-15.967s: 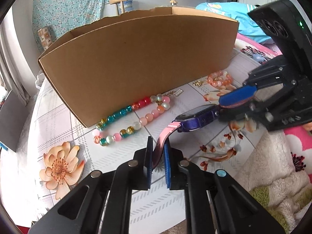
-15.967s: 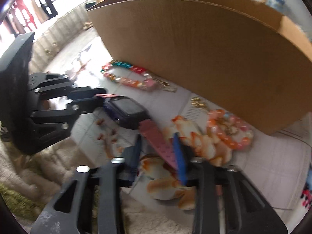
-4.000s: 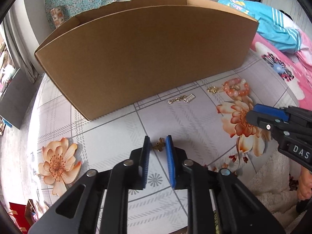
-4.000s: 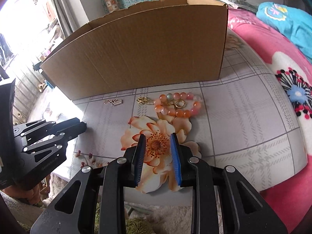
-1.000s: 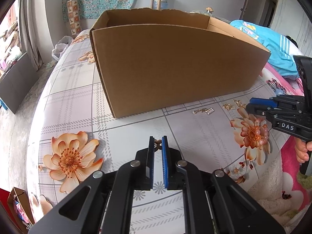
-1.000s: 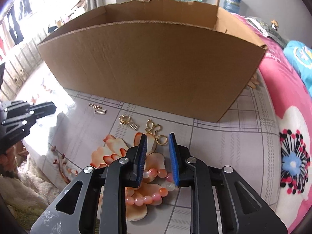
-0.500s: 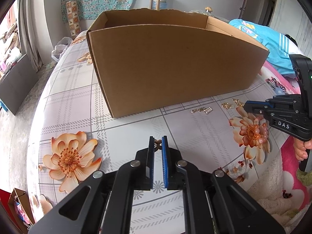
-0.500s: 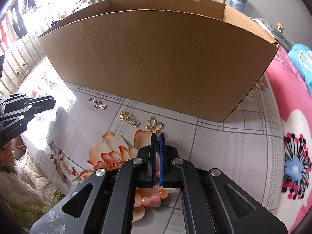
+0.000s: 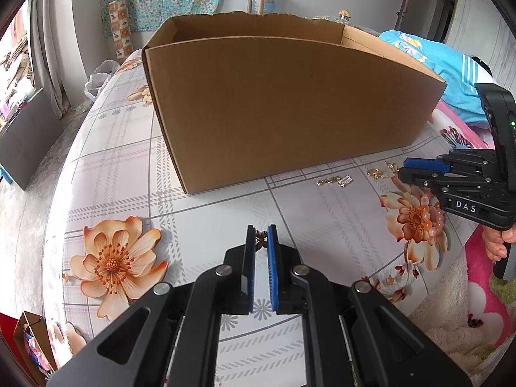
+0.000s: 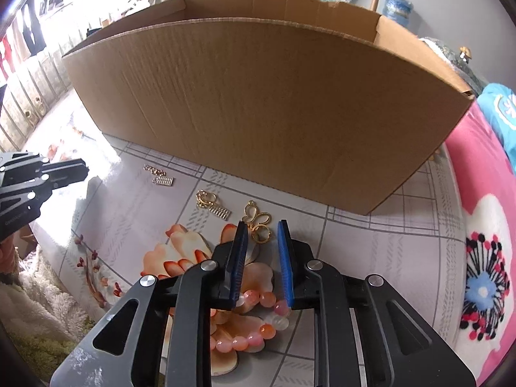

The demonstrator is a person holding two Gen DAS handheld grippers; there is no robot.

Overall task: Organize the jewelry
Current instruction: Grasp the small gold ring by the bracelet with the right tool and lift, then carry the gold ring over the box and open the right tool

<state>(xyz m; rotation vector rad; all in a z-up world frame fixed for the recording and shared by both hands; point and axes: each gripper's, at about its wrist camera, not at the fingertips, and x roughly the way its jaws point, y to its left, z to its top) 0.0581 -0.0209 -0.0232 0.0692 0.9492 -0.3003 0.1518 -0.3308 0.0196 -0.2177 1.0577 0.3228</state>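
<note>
My left gripper (image 9: 261,231) is shut on a small gold butterfly charm (image 9: 260,237), held above the floral tablecloth in front of the cardboard box (image 9: 283,109). My right gripper (image 10: 262,229) is open; a gold butterfly pendant with a ring (image 10: 257,220) lies on the cloth between its fingertips. A pink and orange bead bracelet (image 10: 251,332) lies under the right gripper's fingers. A gold clasp piece (image 10: 211,204) and a small chain piece (image 10: 159,175) lie left of the pendant, near the box (image 10: 264,103). The right gripper also shows in the left wrist view (image 9: 406,167).
The tall open box stands across the middle of the table. A white fluffy blanket (image 9: 451,306) and pink floral bedding (image 10: 483,225) lie at the table's right side. The left gripper (image 10: 80,167) is seen at the left of the right wrist view.
My right gripper was shut half a second ago and has opened around the gold butterfly pendant. My left gripper stays shut on its charm and has shifted slightly.
</note>
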